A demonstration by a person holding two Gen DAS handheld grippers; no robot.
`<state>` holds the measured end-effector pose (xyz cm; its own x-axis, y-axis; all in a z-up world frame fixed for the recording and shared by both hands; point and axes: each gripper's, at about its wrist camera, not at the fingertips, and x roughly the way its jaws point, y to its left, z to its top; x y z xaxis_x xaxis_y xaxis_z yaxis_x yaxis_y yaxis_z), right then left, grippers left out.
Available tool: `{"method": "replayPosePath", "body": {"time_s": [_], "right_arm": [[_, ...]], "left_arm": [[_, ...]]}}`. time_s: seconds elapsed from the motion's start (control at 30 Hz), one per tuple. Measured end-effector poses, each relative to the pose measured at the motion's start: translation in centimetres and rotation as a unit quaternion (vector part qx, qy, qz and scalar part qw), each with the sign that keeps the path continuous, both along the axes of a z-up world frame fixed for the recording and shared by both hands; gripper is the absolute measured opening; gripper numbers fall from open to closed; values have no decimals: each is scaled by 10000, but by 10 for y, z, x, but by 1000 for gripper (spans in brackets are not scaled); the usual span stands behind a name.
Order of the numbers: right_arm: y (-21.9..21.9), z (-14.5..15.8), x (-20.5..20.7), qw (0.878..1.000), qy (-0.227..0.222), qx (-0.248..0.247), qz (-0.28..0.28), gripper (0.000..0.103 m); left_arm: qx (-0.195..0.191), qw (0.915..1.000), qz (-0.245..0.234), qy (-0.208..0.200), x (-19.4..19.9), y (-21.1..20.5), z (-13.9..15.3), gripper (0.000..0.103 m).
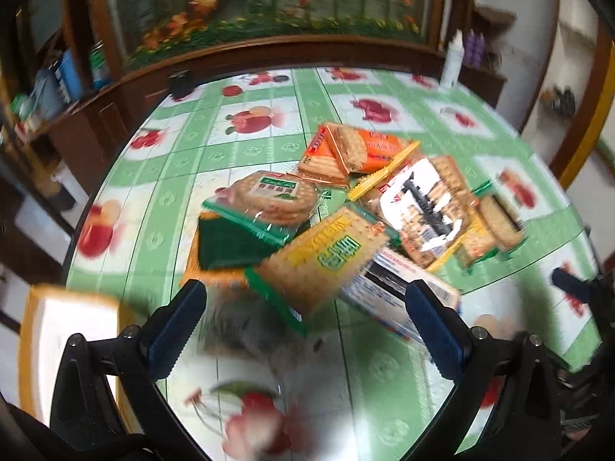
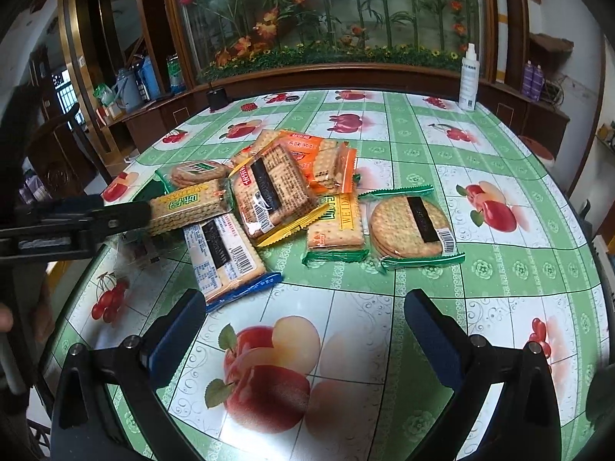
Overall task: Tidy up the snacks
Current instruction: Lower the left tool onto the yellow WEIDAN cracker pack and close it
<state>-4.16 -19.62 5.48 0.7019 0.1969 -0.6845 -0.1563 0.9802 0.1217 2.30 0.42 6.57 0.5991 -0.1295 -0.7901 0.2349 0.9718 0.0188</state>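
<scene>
Hovering over the table, the right gripper has its fingers spread wide with nothing between them. Biscuit packs lie heaped mid-table, overlapping; a round-cracker pack lies at the heap's right edge. The left gripper, blurred, also hangs released, just short of a yellow-green pack. A spray bottle stands at the far edge.

White spray bottle, purple bottles, fruit-print tablecloth
</scene>
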Motion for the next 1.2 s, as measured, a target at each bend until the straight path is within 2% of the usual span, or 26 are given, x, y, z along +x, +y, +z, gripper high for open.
{"method": "replayPosePath", "body": {"time_s": [0.1, 0.3, 0.47, 0.57, 0.73, 0.93, 0.97, 1.07, 1.2], "right_arm": [[-1, 0, -1, 10000, 4, -37, 12, 103], [-8, -1, 2, 9999, 62, -37, -81, 103], [-13, -5, 5, 9998, 121, 38, -152, 103], [-12, -7, 8, 9997, 167, 84, -153, 103], [-7, -6, 5, 9998, 161, -5, -81, 103], [-7, -8, 4, 9997, 212, 93, -119, 103], [-7, -8, 3, 9996, 228, 97, -116, 103], [-5, -9, 2, 9996, 253, 15, -101, 103], [-8, -12, 4, 9994, 316, 21, -152, 103]], "left_arm": [[77, 9995, -115, 282, 16, -6, -11, 103], [246, 9980, -363, 449, 30, -22, -23, 102], [-48, 9943, -962, 453, 6, -38, -13, 100], [-18, 9952, -906, 361, 4, -39, -8, 100], [229, 9985, -460, 206, 21, -20, -3, 100], [349, 9968, -434, 577, 38, -7, -22, 100], [291, 9966, -418, 654, 40, -8, -25, 100], [-205, 9941, -665, 835, 28, -17, -25, 100], [-288, 9889, -1252, 749, 4, -42, -16, 100]]}}
